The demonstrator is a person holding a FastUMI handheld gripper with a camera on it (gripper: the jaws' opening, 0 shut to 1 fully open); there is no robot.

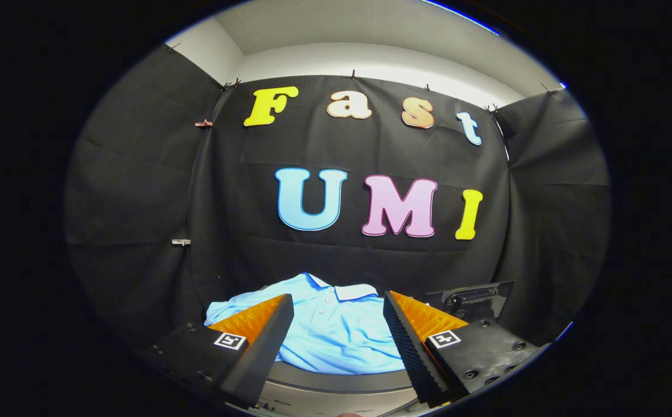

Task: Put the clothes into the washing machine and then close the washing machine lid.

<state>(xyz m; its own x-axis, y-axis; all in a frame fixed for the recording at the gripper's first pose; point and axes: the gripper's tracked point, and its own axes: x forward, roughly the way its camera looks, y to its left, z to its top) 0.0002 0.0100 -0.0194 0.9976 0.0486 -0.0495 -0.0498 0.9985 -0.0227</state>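
A light blue polo shirt (336, 324) with a white-edged collar lies crumpled just ahead of my fingers, spreading between and beyond them. It rests on the top of a pale grey washing machine, whose curved rim (341, 382) shows beneath it. My gripper (338, 301) is open, its fingers wide apart above the near side of the shirt, with nothing between them. A dark raised lid (474, 301) stands behind the right finger.
The black cloth wall of the booth rises close behind the shirt and wraps round both sides. White wall and ceiling show above it.
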